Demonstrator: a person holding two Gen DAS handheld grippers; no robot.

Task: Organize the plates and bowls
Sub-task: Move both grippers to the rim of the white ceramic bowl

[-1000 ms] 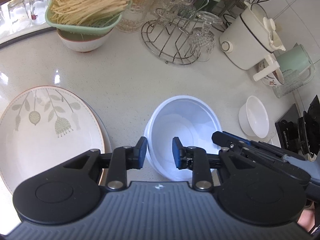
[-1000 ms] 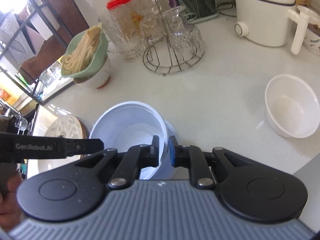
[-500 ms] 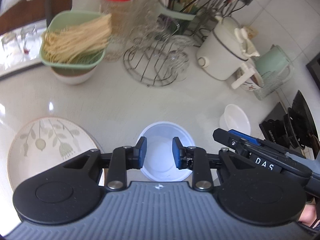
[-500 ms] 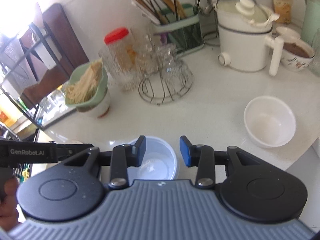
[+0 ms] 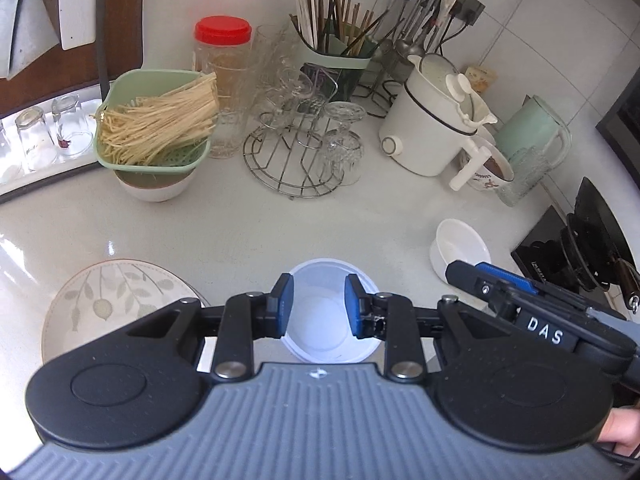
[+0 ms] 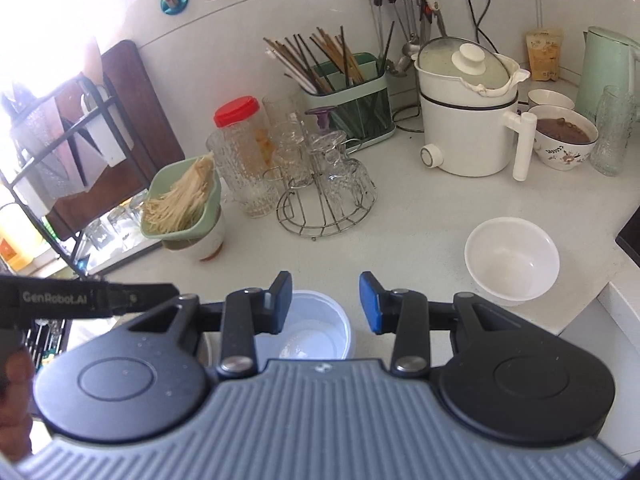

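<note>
A white-blue plastic bowl (image 5: 328, 312) stands on the counter below my left gripper (image 5: 319, 306), which is open and empty well above it. The same bowl (image 6: 316, 328) shows under my right gripper (image 6: 325, 300), also open and empty. A leaf-patterned plate (image 5: 116, 300) lies to the bowl's left. A small white bowl (image 5: 460, 248) sits to the right; in the right wrist view it (image 6: 512, 260) is near the counter's corner.
At the back stand a green colander of noodles (image 5: 156, 128) on a bowl, a red-lidded jar (image 5: 222, 80), a wire glass rack (image 5: 308, 152), a utensil holder (image 5: 336, 64), a white cooker (image 5: 432, 128) and a green kettle (image 5: 532, 132). A stove (image 5: 580, 240) lies to the right.
The right gripper let go of the plastic bowl and opened. Both grippers rose and drew back from the bowl, which now stands on the counter.
</note>
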